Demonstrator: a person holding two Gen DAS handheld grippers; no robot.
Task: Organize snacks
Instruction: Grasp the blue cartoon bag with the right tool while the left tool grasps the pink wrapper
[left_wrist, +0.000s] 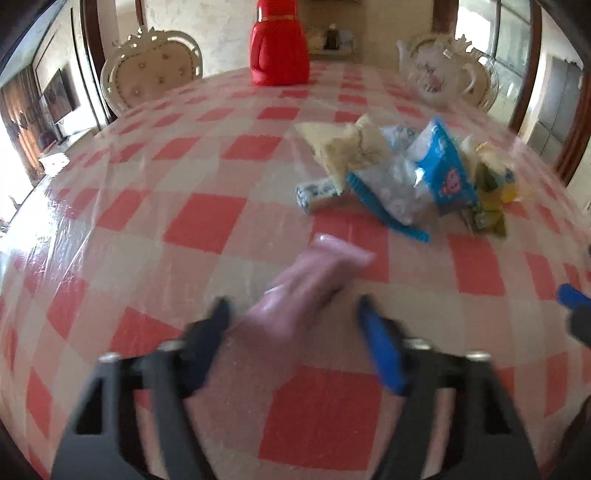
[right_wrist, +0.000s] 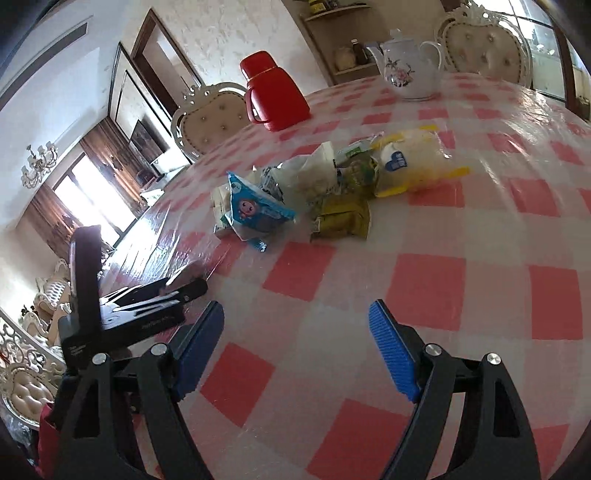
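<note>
A pile of snack packets lies on the red-and-white checked table: beige packets, a blue cartoon packet, green-yellow ones. A pink packet lies apart, just ahead of my open left gripper, between its finger lines; the view is blurred. In the right wrist view the pile shows the blue cartoon packet, green packets and a yellow-edged clear bag. My right gripper is open and empty, well short of the pile. The left gripper's body shows at the left.
A red thermos and a white floral teapot stand at the table's far side; both also show in the right wrist view, thermos, teapot. White padded chairs stand around the table.
</note>
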